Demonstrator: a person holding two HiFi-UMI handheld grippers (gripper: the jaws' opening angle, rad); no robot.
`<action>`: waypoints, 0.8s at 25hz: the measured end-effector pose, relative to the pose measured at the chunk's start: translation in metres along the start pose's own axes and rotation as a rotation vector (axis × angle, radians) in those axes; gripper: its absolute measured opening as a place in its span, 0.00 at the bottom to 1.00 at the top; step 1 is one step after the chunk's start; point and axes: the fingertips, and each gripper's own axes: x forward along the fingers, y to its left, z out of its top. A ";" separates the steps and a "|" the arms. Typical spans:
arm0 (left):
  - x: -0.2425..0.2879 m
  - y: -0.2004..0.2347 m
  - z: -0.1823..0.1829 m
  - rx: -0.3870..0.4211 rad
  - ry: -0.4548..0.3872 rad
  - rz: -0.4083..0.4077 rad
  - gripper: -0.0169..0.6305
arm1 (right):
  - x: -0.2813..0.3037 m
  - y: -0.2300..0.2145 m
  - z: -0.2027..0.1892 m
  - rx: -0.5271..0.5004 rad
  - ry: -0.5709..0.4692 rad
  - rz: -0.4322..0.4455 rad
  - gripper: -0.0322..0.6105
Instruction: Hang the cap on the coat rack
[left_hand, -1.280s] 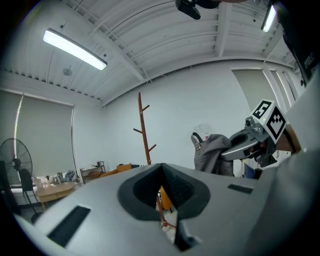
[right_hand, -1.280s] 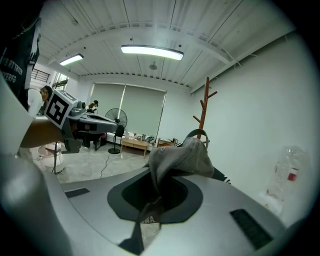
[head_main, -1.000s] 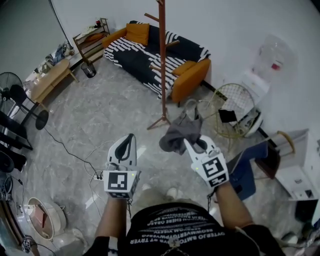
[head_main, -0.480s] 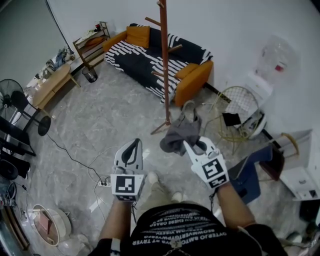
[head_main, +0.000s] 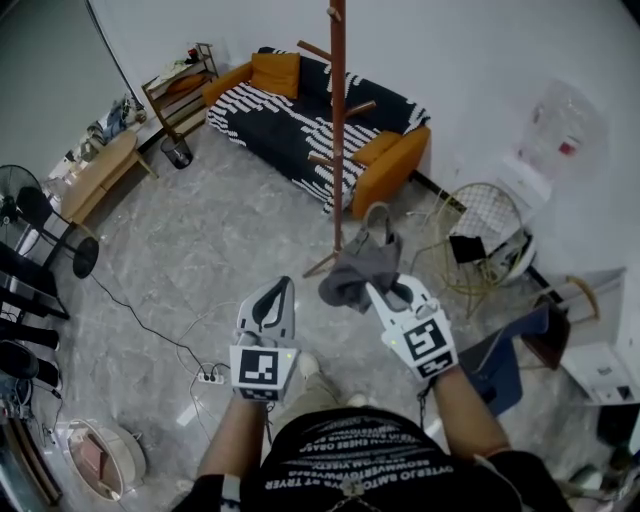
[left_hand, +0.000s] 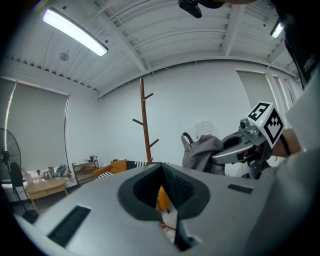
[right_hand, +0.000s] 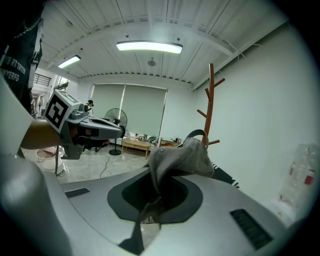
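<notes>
A bright room with a grey marbled floor (head_main: 200, 250) is seen from above. Two hand-held grippers are held out in front of a person in a black printed shirt.

The right gripper (head_main: 372, 288) is closed on a grey cap (head_main: 358, 270). A fold of the cap's fabric is pinched between the jaws. The rest of the cap is bunched over the jaw tips, with its strap loop standing up at the top. The cap is held in the air.

The left gripper (head_main: 281, 286) is held just to the left of the right one, at about the same height. Its jaws are brought together at the tips, and nothing is gripped between them.

Beyond the cap, and apart from it, a tall reddish-brown wooden coat rack (head_main: 338, 150) is seen standing on the floor. Short pegs slant upward from its pole. Behind the rack, a sofa (head_main: 290, 105) with orange arms and black-and-white striped cushions is set against the white wall. A round wire chair (head_main: 478, 215) is seen to the right. A low wooden table (head_main: 95, 168) and a standing fan (head_main: 30, 205) are seen to the left.
</notes>
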 end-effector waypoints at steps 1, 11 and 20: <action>0.005 0.003 0.000 0.001 -0.002 -0.002 0.02 | 0.005 -0.003 0.001 -0.001 0.000 -0.001 0.09; 0.052 0.041 -0.002 0.045 0.015 -0.036 0.02 | 0.049 -0.024 0.016 -0.004 -0.006 -0.014 0.09; 0.094 0.070 0.009 0.066 0.005 -0.094 0.02 | 0.084 -0.044 0.030 0.018 0.012 -0.054 0.09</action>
